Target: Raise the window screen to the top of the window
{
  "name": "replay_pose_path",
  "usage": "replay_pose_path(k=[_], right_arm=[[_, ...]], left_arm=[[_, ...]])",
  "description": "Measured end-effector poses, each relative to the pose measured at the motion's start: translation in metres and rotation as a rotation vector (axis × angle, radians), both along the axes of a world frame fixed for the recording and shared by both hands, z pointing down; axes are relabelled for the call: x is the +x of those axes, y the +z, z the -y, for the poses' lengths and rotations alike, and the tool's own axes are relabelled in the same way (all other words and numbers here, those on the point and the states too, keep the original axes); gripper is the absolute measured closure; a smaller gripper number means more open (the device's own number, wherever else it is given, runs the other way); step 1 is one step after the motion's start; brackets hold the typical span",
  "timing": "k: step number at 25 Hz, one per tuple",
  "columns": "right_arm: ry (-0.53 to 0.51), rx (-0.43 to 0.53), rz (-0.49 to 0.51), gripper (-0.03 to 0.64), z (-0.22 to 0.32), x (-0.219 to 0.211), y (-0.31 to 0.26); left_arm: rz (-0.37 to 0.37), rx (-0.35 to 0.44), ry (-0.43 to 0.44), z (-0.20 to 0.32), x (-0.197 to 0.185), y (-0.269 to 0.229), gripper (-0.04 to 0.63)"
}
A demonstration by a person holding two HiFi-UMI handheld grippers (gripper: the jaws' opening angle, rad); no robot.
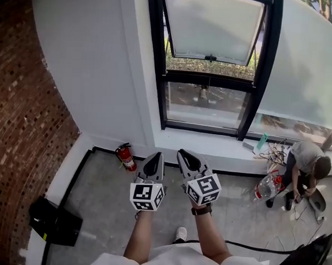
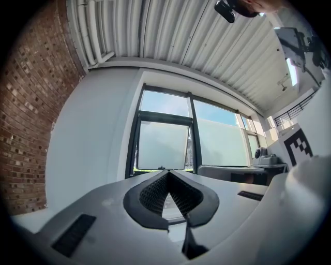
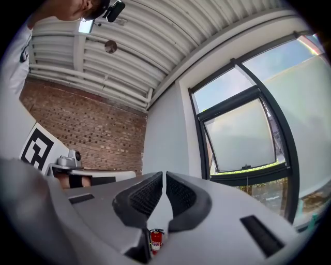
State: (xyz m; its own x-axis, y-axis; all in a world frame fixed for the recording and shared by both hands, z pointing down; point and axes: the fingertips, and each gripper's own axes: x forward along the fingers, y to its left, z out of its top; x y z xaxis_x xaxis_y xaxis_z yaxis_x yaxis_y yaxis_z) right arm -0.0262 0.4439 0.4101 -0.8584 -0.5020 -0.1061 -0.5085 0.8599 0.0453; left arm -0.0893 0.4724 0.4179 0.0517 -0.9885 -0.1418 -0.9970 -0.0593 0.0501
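Note:
The window has a black frame. Its pale, frosted screen fills the upper pane, with a small dark handle at the lower edge. The screen also shows in the left gripper view and the right gripper view. My left gripper and right gripper are held side by side, well short of the window and below its sill. The left gripper's tips meet, with nothing between them. The right gripper's jaws stand together with only a hairline slit, also empty.
A red fire extinguisher stands on the floor at the wall's foot, just left of the grippers. A black box lies by the brick wall. At the right a person sits among cables beside a water bottle.

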Motion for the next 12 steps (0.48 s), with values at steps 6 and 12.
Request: replay_pose_path(k=[6,12], right_arm=[[0.014,-0.059,-0.053,0.592,0.077,0.007,0.024],[0.025,-0.151,-0.051,0.594,0.135,0.017,0.049]], left_arm=[[-0.029,-0.022,0.015,0.083,0.008,0.015,0.595],[-0.024,-0.062,0.058,0.154,0.019,0.027,0.595]])
